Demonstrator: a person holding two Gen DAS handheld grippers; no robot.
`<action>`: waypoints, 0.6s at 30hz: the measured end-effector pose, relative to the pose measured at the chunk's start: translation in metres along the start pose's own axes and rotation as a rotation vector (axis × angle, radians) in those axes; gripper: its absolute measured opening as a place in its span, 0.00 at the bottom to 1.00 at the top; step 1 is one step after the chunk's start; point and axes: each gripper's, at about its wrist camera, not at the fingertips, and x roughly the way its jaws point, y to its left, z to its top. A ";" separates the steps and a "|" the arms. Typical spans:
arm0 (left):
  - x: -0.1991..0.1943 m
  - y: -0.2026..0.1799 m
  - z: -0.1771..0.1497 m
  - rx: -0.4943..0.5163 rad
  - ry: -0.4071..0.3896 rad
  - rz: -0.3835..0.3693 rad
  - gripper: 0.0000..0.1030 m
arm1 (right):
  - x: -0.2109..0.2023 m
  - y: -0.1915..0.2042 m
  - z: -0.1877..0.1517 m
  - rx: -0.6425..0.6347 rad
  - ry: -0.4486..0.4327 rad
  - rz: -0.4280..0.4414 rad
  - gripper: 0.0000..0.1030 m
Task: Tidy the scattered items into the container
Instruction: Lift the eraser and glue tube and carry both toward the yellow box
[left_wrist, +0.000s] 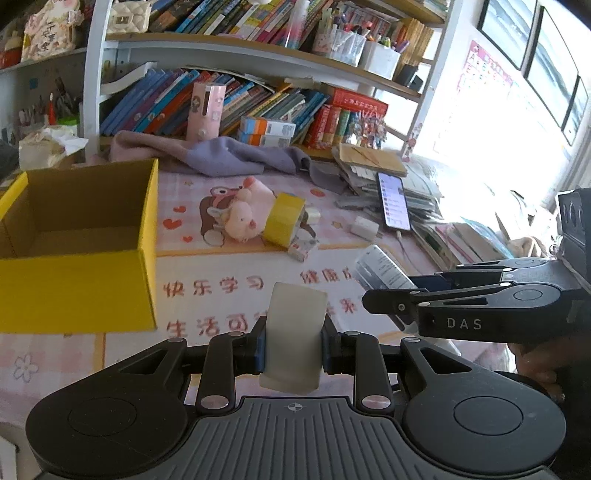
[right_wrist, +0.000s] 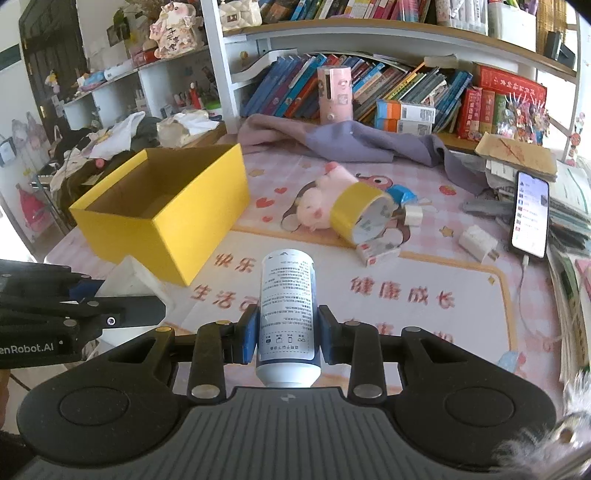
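Bottle (right_wrist: 286, 314) clamped between right tongs (right_wrist: 287, 338).

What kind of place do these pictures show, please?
Probably a child's study desk at home: crowded bookshelves stand behind it, a cartoon desk mat covers it, and a pink plush toy lies on top.

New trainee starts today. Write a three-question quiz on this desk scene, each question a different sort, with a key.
1. True or false: the yellow box already holds the pink plush toy.
2. What is the right gripper shut on? A) a phone B) a white bottle with printed text C) a tape roll
3. Fill in: the left gripper is shut on a translucent white ____.

Key:
1. False; the toy lies on the mat beside the yellow tape roll, and the box looks empty.
2. B, the white bottle.
3. Block, a flat frosted piece; what it is exactly cannot be told.
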 end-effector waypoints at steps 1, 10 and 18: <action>-0.004 0.002 -0.004 0.002 0.003 -0.004 0.25 | -0.002 0.006 -0.004 0.005 0.002 -0.003 0.30; -0.049 0.025 -0.039 0.009 0.016 0.003 0.25 | -0.018 0.064 -0.041 0.026 0.011 0.000 0.30; -0.082 0.040 -0.060 -0.003 -0.003 0.025 0.25 | -0.026 0.103 -0.053 0.007 0.021 0.017 0.30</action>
